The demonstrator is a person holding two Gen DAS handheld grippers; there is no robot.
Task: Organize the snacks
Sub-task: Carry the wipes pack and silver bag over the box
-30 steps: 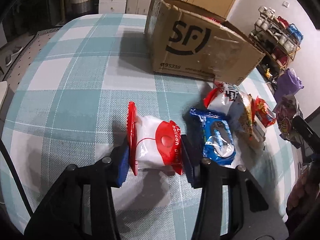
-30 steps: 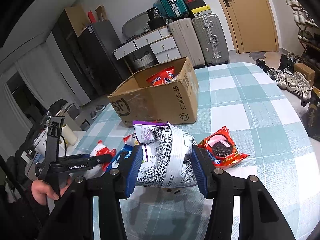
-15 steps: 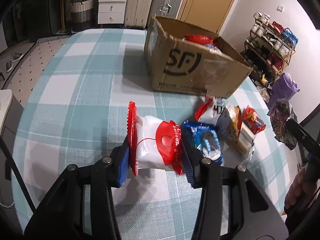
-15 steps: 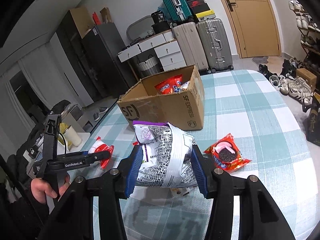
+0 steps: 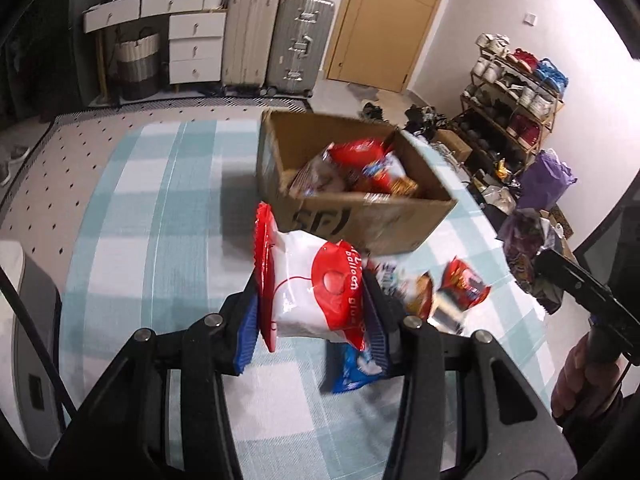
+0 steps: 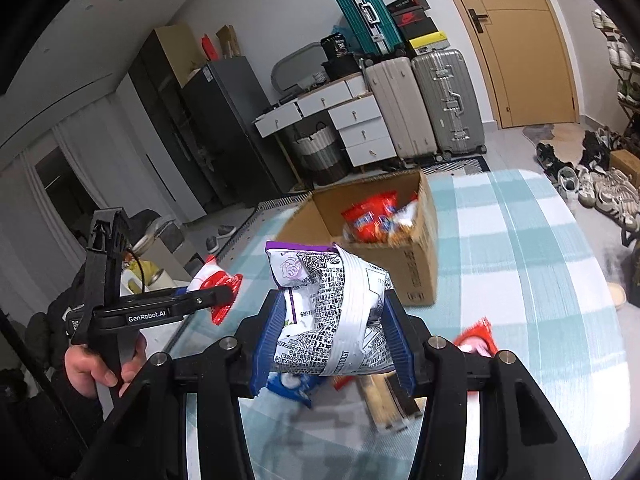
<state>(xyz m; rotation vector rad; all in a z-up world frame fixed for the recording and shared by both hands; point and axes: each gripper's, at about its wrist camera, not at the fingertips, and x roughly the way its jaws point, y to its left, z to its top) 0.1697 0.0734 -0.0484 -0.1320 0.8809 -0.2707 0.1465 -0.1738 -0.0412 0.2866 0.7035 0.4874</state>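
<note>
My left gripper [image 5: 312, 316] is shut on a red and white snack bag [image 5: 308, 292] and holds it in the air in front of the open cardboard box [image 5: 360, 216]. My right gripper [image 6: 330, 340] is shut on a silver, black-printed snack bag [image 6: 336, 316], also held above the table. The box [image 6: 416, 264] holds several snack packs [image 5: 360, 168]. On the checked tablecloth lie a blue cookie pack [image 5: 352, 364], a red cookie pack [image 5: 464, 284] and other packs [image 5: 420, 296]. The left gripper with its bag [image 6: 216, 284] shows in the right wrist view.
The teal and white checked table [image 5: 140, 208] stretches left of the box. Suitcases [image 5: 276, 36], drawers [image 5: 196, 44] and a door [image 5: 384, 20] stand behind it. A shoe rack [image 5: 516, 96] and bags [image 5: 544, 180] are at the right.
Both grippers have risen with their bags and moved toward the box; the box's inside now shows from above. The loose packs stay on the table.
</note>
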